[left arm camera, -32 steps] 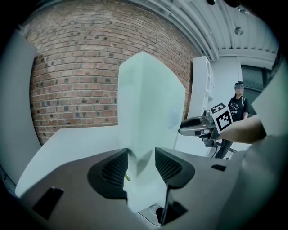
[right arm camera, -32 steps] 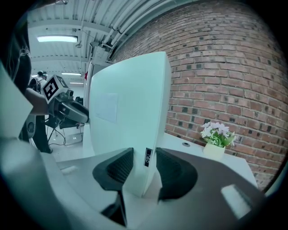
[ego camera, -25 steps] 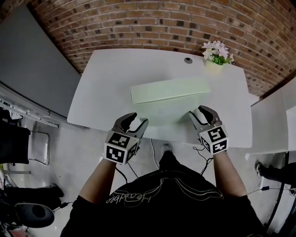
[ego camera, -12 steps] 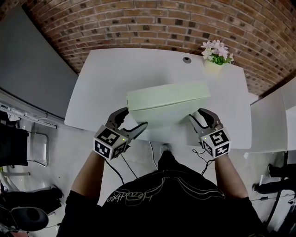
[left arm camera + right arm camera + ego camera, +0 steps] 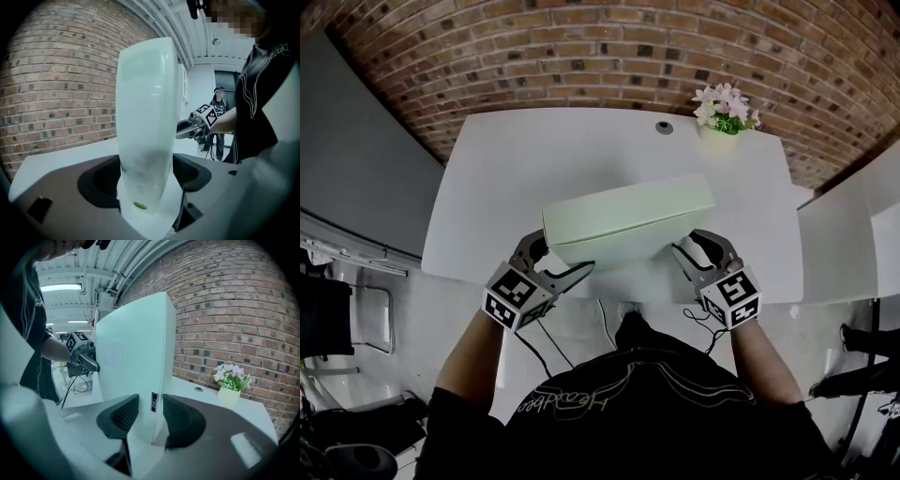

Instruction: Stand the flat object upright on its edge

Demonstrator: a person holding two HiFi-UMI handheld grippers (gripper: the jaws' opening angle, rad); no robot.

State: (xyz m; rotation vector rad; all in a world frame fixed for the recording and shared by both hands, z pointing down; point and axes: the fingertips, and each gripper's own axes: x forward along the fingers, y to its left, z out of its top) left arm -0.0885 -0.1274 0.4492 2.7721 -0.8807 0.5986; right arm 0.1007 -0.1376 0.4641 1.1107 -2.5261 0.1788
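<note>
The flat object [image 5: 628, 220] is a pale green slab, raised off its flat side above the white table [image 5: 581, 150], its broad face toward the head view. Whether its lower edge touches the table I cannot tell. My left gripper [image 5: 558, 259] is at its left end, jaws spread wide, and that rounded end [image 5: 147, 117] fills the gap between both pads. My right gripper [image 5: 695, 246] is shut on the thin right end [image 5: 136, 366]. Each gripper view shows the other gripper across the slab: the right gripper [image 5: 194, 129] and the left gripper [image 5: 82, 357].
A small pot of pink flowers [image 5: 720, 112] stands at the table's far right, with a cable hole [image 5: 664, 127] beside it. A brick wall runs behind the table. A person [image 5: 218, 122] stands in the background of the left gripper view.
The slab lay flat on the table a second ago and is now raised between both grippers. My left gripper has spread its jaws wide and moved onto the slab's left end.
</note>
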